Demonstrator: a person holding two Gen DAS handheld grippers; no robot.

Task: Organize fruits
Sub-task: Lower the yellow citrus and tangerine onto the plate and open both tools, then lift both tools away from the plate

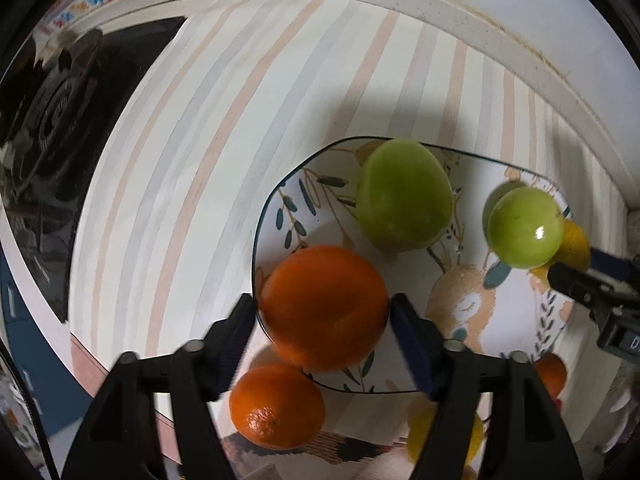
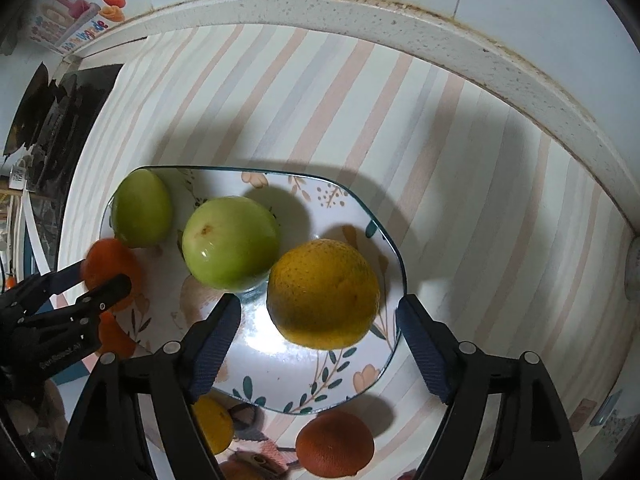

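Observation:
A floral plate (image 1: 280, 200) (image 2: 320, 192) lies on a striped mat. My left gripper (image 1: 322, 312) points down over the plate's near left part. Its jaws stand either side of an orange (image 1: 324, 304) that rests on the plate, and the pads do not press it. My right gripper (image 2: 318, 308) is open around a yellow-orange citrus (image 2: 322, 292) on the plate, with clear gaps on both sides. Two green fruits (image 1: 404, 196) (image 1: 524, 228) lie further back on the plate. In the right wrist view the left gripper (image 2: 108, 284) shows beside the orange (image 2: 108, 260).
Off the plate, near the mat's front edge, lie an orange (image 1: 276, 408), a yellow fruit (image 2: 214, 424) and another orange (image 2: 334, 444). A black stove (image 1: 60, 100) lies to the left. A white speckled ledge (image 2: 440, 36) and the wall bound the mat behind and to the right.

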